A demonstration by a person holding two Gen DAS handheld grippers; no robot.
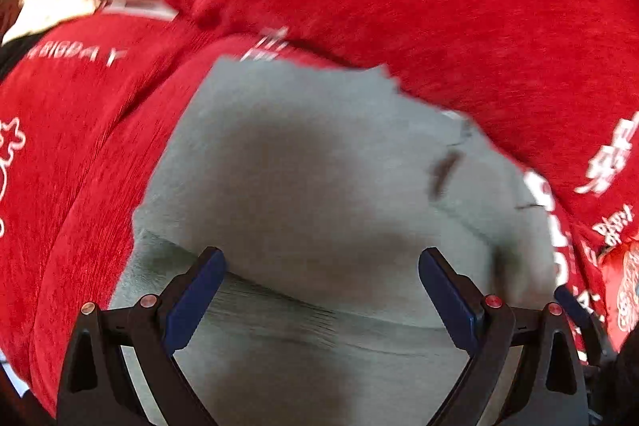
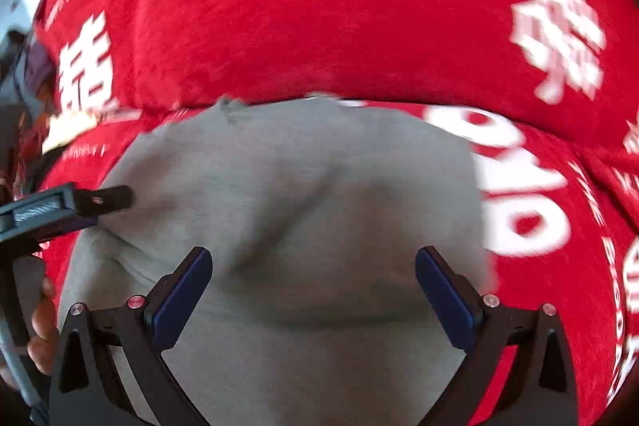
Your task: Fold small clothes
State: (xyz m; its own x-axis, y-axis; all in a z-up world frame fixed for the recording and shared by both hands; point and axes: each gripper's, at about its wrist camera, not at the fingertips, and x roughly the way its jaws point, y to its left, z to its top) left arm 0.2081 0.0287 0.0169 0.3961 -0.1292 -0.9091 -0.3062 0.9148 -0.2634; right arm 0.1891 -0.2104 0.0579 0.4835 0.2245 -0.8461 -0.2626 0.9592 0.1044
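A small grey garment (image 1: 319, 186) lies spread on a red cloth with white lettering (image 1: 439, 6); what the cloth covers cannot be told. Both views are blurred. The left claw (image 1: 321, 290) stands released, jaws wide, above the garment's near part, nothing between its pads. The right claw (image 2: 313, 286) is likewise released and empty, above the same grey fabric. In the right wrist view the left claw shows at the left edge, by the garment's left side.

The garment looks roughly flat, with a soft ridge running across its near part and a diagonal crease toward the middle, so the step in hand seems to be picking an edge to start a fold.

To do it well, each claw should come down on the near hem, well apart from the other, one toward each corner, and pinch only the grey layer, not the red cloth beneath. Lifting both sides together and carrying them to the far edge would keep the fold square. A pinch taken mid-panel would likely bunch the fabric.
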